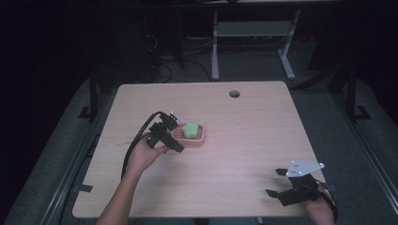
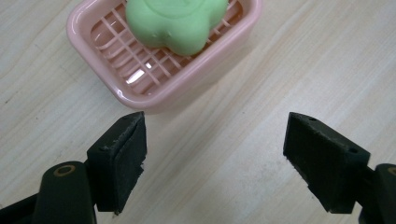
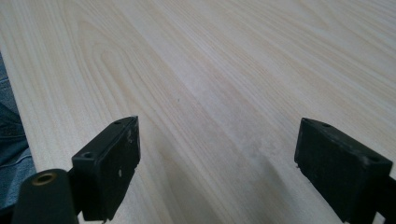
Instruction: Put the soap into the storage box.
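A pink soap dish (image 1: 199, 138) with a slatted bottom sits a little left of the table's middle and holds a green flower-shaped soap (image 1: 190, 130). My left gripper (image 1: 177, 137) hovers just beside the dish's left end, open and holding nothing. In the left gripper view the dish (image 2: 135, 79) and the soap (image 2: 175, 21) lie just beyond the spread jaws of the left gripper (image 2: 215, 144), and bare wood lies between them. My right gripper (image 1: 274, 182) rests near the table's front right corner, open and apart from the dish. The right gripper (image 3: 217, 154) looks over bare wood.
The light wooden table (image 1: 244, 140) has a round cable hole (image 1: 234, 93) near its far edge. A white desk frame (image 1: 253, 33) stands on the dark floor behind it. Blue fabric (image 3: 9, 135) lies past the table edge in the right gripper view.
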